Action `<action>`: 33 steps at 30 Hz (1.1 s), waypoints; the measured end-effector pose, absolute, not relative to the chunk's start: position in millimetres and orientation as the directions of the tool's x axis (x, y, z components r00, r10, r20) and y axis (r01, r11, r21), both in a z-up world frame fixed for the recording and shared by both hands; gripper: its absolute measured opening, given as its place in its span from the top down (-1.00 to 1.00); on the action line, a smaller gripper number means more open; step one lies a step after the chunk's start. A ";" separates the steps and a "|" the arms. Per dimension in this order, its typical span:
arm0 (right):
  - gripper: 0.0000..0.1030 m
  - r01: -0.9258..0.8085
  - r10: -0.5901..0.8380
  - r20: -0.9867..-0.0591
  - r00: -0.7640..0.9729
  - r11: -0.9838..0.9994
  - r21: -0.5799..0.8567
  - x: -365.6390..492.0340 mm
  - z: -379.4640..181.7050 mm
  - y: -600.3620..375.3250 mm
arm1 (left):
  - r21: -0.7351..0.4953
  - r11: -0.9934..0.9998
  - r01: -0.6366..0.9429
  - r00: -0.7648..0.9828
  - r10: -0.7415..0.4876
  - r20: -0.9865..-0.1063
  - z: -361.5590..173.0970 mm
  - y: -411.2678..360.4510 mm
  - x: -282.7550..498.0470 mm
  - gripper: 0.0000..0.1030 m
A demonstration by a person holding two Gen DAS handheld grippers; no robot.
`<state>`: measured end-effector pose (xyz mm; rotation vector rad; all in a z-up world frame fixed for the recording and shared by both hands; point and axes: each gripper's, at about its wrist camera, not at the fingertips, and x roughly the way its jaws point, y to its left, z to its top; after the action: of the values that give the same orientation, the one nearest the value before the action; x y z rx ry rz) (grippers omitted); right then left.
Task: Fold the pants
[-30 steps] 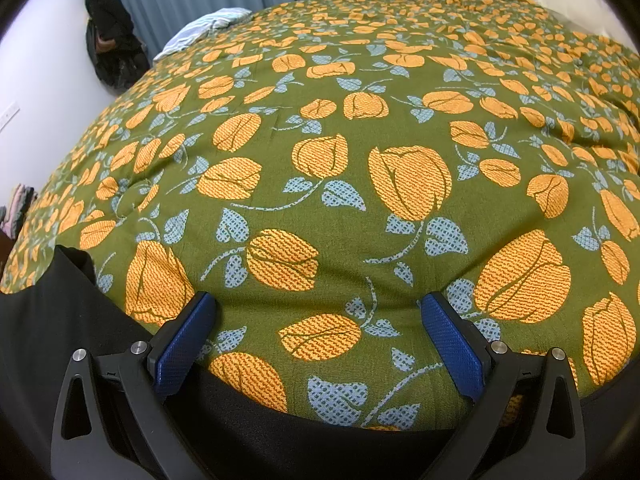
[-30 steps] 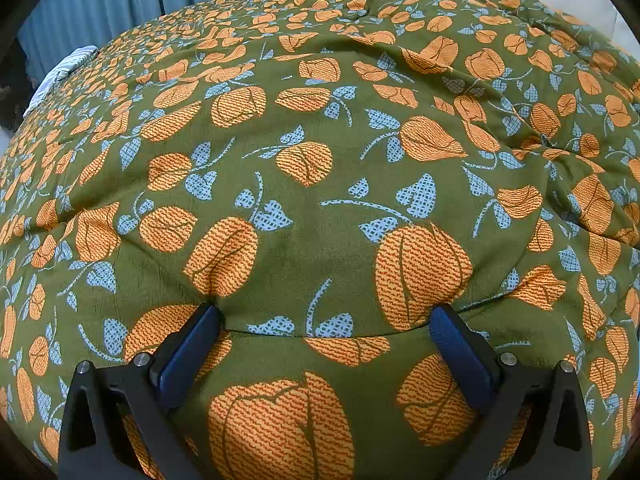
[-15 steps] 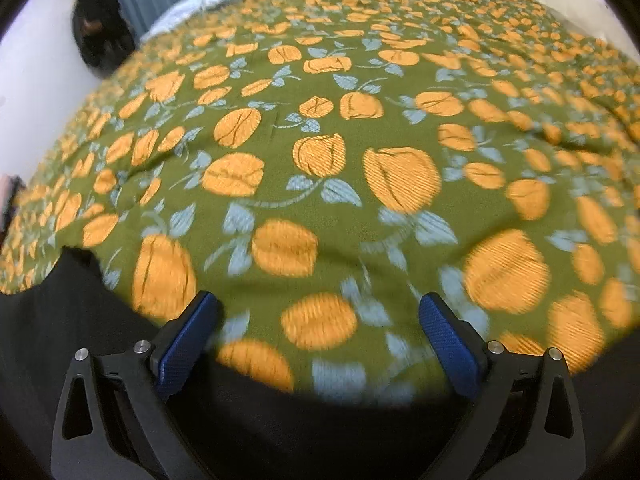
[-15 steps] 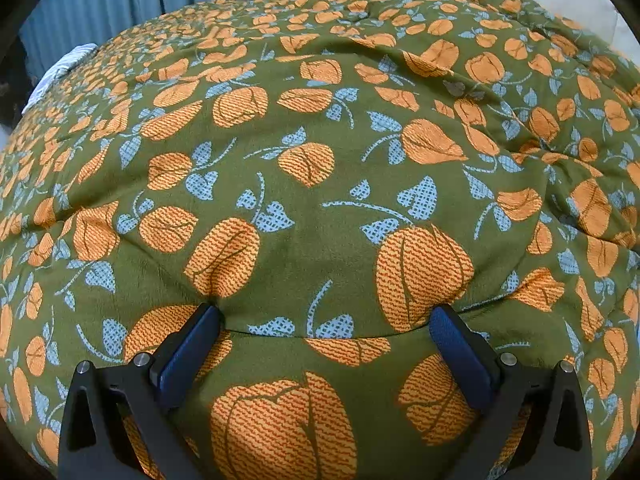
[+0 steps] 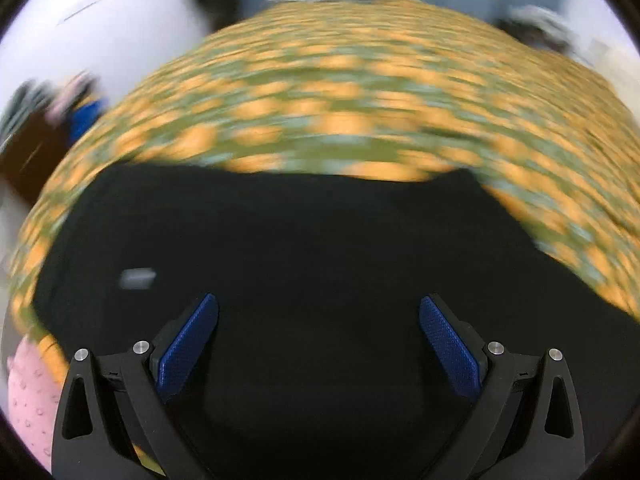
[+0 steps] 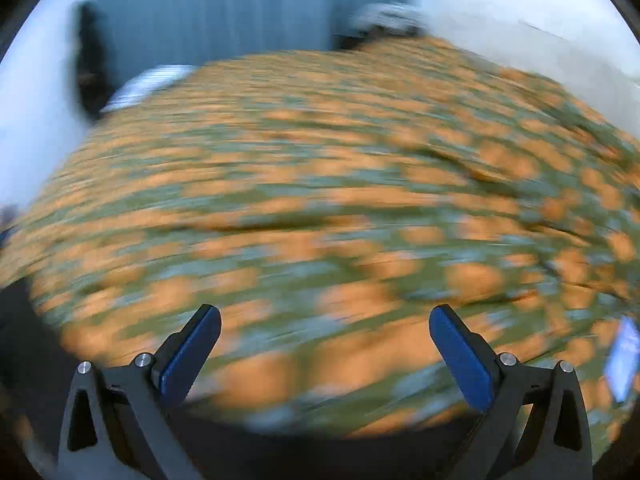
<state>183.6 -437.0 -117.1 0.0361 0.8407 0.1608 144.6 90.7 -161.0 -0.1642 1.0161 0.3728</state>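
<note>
Both of my views were heavily motion-blurred: the floral bedspread (image 6: 320, 200) smeared into sideways streaks. My gripper fingers (image 5: 188, 344) stayed sharp. Light was even, soft and rather dim. Fisheye bending curved the edges, with black corners.

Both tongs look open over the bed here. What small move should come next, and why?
Probably lower the left tongs onto the black pants and close on an edge. They are open, holding nothing, with the pants spread on the flowered blanket in front. The right tongs are open too, over blanket.
</note>
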 end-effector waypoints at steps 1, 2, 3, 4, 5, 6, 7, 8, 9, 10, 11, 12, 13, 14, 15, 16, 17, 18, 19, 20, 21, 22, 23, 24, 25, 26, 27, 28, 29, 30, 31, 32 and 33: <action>-1.00 -0.165 0.202 -0.736 0.646 0.978 0.124 169.4 -117.7 -415.6 | 0.027 0.924 -0.381 0.473 0.221 -0.853 -165.9 97.3 139.7 -0.96; -1.00 -0.201 0.247 -0.734 0.632 0.968 0.153 153.6 -122.1 -393.5 | 0.035 0.932 -0.360 0.479 0.217 -0.850 -169.2 94.3 135.0 -0.96; -1.00 -0.225 0.278 -0.741 0.611 0.959 0.175 140.9 -133.4 -365.6 | 0.085 0.940 -0.331 0.479 0.245 -0.843 -170.8 85.4 133.2 -0.97; -1.00 -0.225 0.280 -0.748 0.602 0.958 0.177 136.3 -141.6 -352.1 | 0.156 0.942 -0.297 0.473 0.287 -0.833 -173.7 70.6 130.3 -0.97; -1.00 -0.213 0.276 -0.768 0.577 0.959 0.185 129.3 -159.0 -334.3 | 0.179 0.943 -0.282 0.471 0.298 -0.830 -174.6 63.4 129.6 -0.97; -1.00 -0.197 0.264 -0.787 0.557 0.963 0.183 126.2 -171.8 -325.4 | 0.177 0.943 -0.283 0.471 0.298 -0.830 -175.0 61.3 127.7 -0.98; -1.00 -0.173 0.239 -0.809 0.538 0.970 0.171 122.4 -185.7 -318.1 | 0.164 0.941 -0.295 0.471 0.293 -0.832 -175.1 61.2 125.6 -0.98; -1.00 -0.144 0.213 -0.833 0.511 0.976 0.162 118.1 -200.6 -311.8 | 0.150 0.940 -0.306 0.468 0.286 -0.836 -175.2 60.6 124.8 -0.98; -1.00 -0.121 0.184 -0.855 0.486 0.982 0.143 116.5 -214.3 -308.6 | 0.141 0.941 -0.308 0.464 0.278 -0.841 -175.2 59.3 124.2 -0.98; -1.00 -0.127 0.165 -0.853 0.494 0.985 0.117 114.3 -218.3 -305.8 | 0.143 0.942 -0.302 0.462 0.276 -0.843 -174.3 61.2 124.6 -0.98; -1.00 -0.134 0.160 -0.850 0.502 0.985 0.106 113.9 -217.9 -305.0 | 0.145 0.944 -0.296 0.459 0.274 -0.845 -174.2 60.7 124.7 -0.98; -1.00 -0.137 0.161 -0.853 0.496 0.985 0.106 114.8 -217.3 -305.8 | 0.144 0.945 -0.293 0.459 0.271 -0.846 -174.9 60.0 124.0 -0.98; -1.00 -0.134 0.169 -0.856 0.489 0.984 0.118 115.7 -217.6 -308.0 | 0.143 0.946 -0.292 0.460 0.269 -0.846 -174.2 63.2 123.3 -0.98; -1.00 -0.132 0.179 -0.853 0.490 0.983 0.131 115.3 -218.8 -310.2 | 0.142 0.947 -0.290 0.460 0.268 -0.846 -174.7 66.9 125.7 -0.98; -1.00 -0.133 0.186 -0.849 0.494 0.982 0.137 114.1 -219.6 -312.4 | 0.143 0.947 -0.288 0.460 0.268 -0.847 -174.9 65.3 125.1 -0.98; -1.00 -0.133 0.188 -0.846 0.499 0.981 0.139 111.8 -219.3 -312.0 | 0.142 0.947 -0.288 0.459 0.267 -0.848 -175.0 65.7 124.6 -0.98; -1.00 -0.131 0.188 -0.842 0.505 0.981 0.140 110.1 -219.8 -311.9 | 0.141 0.948 -0.287 0.457 0.265 -0.849 -175.1 66.3 125.0 -0.98; -1.00 -0.128 0.185 -0.840 0.510 0.982 0.139 109.2 -219.4 -311.1 | 0.139 0.948 -0.285 0.456 0.262 -0.850 -176.7 72.8 128.5 -0.98; -1.00 -0.125 0.181 -0.838 0.514 0.983 0.135 107.8 -219.2 -309.6 | 0.137 0.949 -0.284 0.456 0.260 -0.852 -177.0 74.1 128.8 -0.98; -1.00 -0.121 0.177 -0.838 0.517 0.984 0.133 108.1 -219.4 -308.6 | 0.137 0.949 -0.283 0.455 0.258 -0.852 -177.0 74.1 128.4 -0.98; -1.00 -0.118 0.173 -0.837 0.519 0.984 0.131 109.8 -218.6 -309.0 | 0.137 0.950 -0.281 0.455 0.258 -0.852 -177.0 73.7 128.0 -0.98; -1.00 -0.118 0.173 -0.836 0.521 0.984 0.130 113.4 -217.2 -308.6 | 0.138 0.950 -0.280 0.455 0.258 -0.852 -177.1 73.1 127.7 -0.98; -1.00 -0.119 0.174 -0.834 0.524 0.984 0.131 112.8 -217.2 -308.8 | 0.139 0.950 -0.279 0.455 0.258 -0.852 -177.3 72.9 127.6 -0.98; -1.00 -0.119 0.176 -0.832 0.526 0.984 0.133 112.9 -216.9 -309.0 | 0.141 0.950 -0.278 0.456 0.260 -0.851 -177.6 72.4 127.3 -0.98; -1.00 -0.121 0.177 -0.831 0.527 0.984 0.133 112.8 -216.6 -309.1 | 0.142 0.950 -0.276 0.457 0.260 -0.851 -177.8 71.7 127.2 -0.98; -1.00 -0.123 0.177 -0.832 0.527 0.984 0.131 112.7 -216.2 -309.3 | 0.142 0.951 -0.276 0.457 0.260 -0.851 -178.1 72.0 126.9 -0.98; -1.00 -0.128 0.173 -0.834 0.523 0.984 0.124 112.8 -214.8 -309.2 | 0.141 0.951 -0.274 0.458 0.258 -0.851 -178.0 72.7 126.8 -0.98; -1.00 -0.131 0.166 -0.838 0.520 0.985 0.115 112.3 -213.1 -309.1 | 0.139 0.952 -0.272 0.457 0.255 -0.852 -177.7 72.9 126.5 -0.98; -1.00 -0.133 0.157 -0.842 0.516 0.986 0.102 112.3 -211.1 -310.0 | 0.134 0.954 -0.270 0.456 0.249 -0.854 -177.1 73.5 125.6 -0.98; -1.00 -0.134 0.143 -0.848 0.511 0.987 0.085 112.5 -208.9 -313.2 | 0.126 0.956 -0.266 0.455 0.240 -0.857 -175.8 74.4 124.0 -0.98; -1.00 -0.130 0.130 -0.852 0.507 0.989 0.074 112.9 -207.5 -318.9 | 0.117 0.958 -0.261 0.457 0.229 -0.859 -174.5 75.0 121.8 -0.98; -1.00 -0.120 0.122 -0.859 0.498 0.990 0.071 115.2 -205.9 -331.6 | 0.111 0.960 -0.256 0.461 0.222 -0.859 -173.9 74.8 119.8 -0.98; -1.00 -0.108 0.114 -0.863 0.492 0.992 0.070 117.8 -204.9 -343.4 | 0.108 0.964 -0.244 0.467 0.215 -0.858 -173.6 74.5 117.0 -0.98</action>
<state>117.8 -343.4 -204.9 0.0071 1.0481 0.1348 117.0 74.5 -173.6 -0.0315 1.0473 0.2815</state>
